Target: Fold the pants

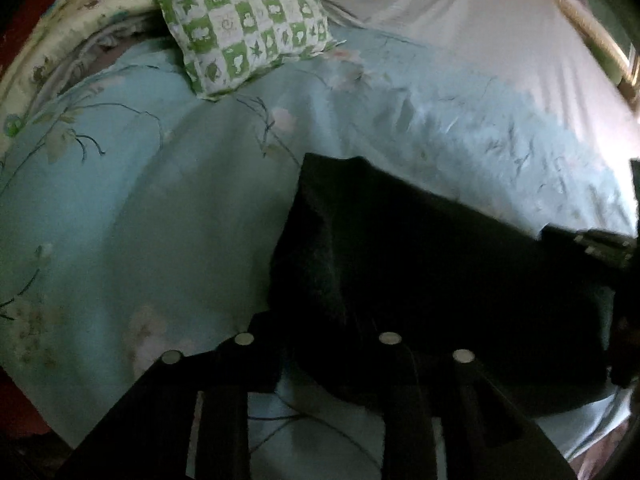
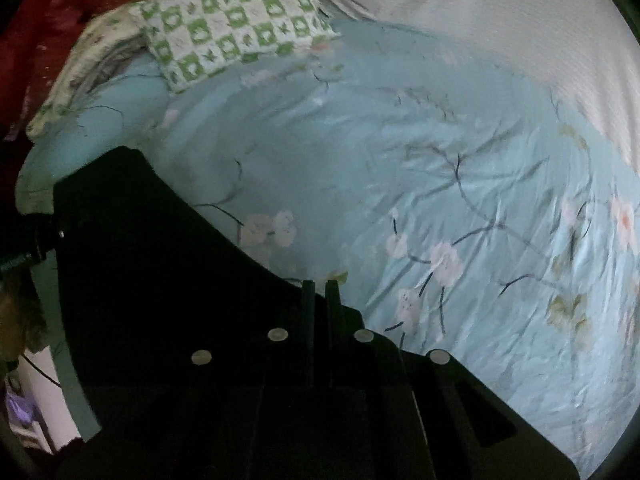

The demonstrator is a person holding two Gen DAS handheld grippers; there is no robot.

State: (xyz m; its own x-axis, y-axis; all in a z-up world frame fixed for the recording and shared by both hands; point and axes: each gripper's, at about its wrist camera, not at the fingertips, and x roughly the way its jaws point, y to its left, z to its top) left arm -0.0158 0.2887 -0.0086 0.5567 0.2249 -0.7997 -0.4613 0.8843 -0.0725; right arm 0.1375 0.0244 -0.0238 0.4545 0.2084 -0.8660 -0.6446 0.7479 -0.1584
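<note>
Left wrist view: black fabric pants (image 1: 420,280), folded into a dark slab, lying on a pale blue floral bedsheet (image 1: 140,220) over the bed. Left tool (image 1: 320,364) low in the picture, fingers spread, one finger (image 1: 248,360) on bare sheet beside the pants' near left corner, the other lost against the dark cloth. Impossible to tell whether the pads press the fabric; too dark. Strip of sheet visible between the two fingers under the pants' near edge. Green-and-white checked pillow (image 1: 244,24) at the head of the bed, well apart from the pants. Plain white sheet (image 1: 480,40) to the right of the pillow, a cream floral quilt (image 1: 60,32) bunched at the left. Part of the other tool peeking in at the right edge, near the far right end of the pants.

Right wrist view: right tool (image 2: 320,292) with its fingers pressed together, tips at the right edge of the black pants (image 2: 160,280); any cloth between the pads not discernible. Pants filling the lower left, blue floral sheet (image 2: 440,180) spreading to the right. Checked pillow (image 2: 236,20) at the top, red patterned cloth (image 2: 60,12) behind it in the upper left corner.
</note>
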